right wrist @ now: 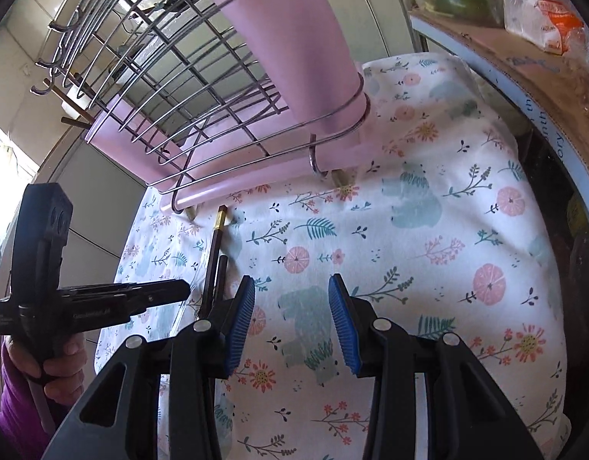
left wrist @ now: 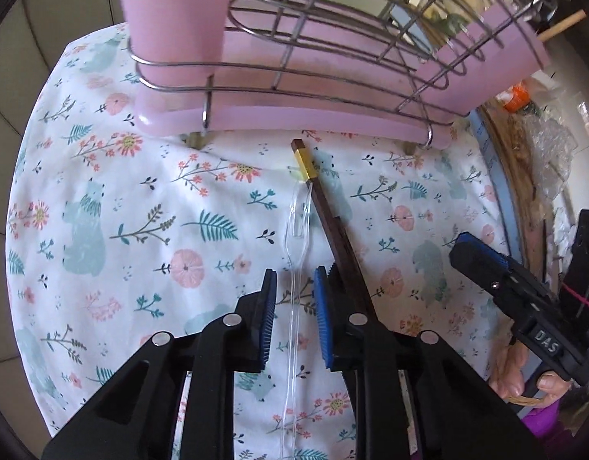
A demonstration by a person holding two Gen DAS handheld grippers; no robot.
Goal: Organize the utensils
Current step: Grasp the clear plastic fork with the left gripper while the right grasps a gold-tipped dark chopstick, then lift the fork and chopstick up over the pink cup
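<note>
Utensils — one clear fork (left wrist: 294, 237) | two chopsticks (right wrist: 214, 253) | left gripper (left wrist: 294, 299) astride fork, unclosed | right gripper (right wrist: 292, 306) wide

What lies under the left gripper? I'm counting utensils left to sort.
A clear plastic fork between the open left gripper fingers; a dark chopstick beside, lower end hidden.

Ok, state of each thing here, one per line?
Left tongs: open, straddling the fork, nothing gripped.
Right tongs: open, empty, over bare cloth.
Fork: clear plastic, flat on the cloth.
Chopsticks: flat on the cloth, beside the fork.
Rack: upright on the cloth.
Pink cup: upright in the rack.
</note>
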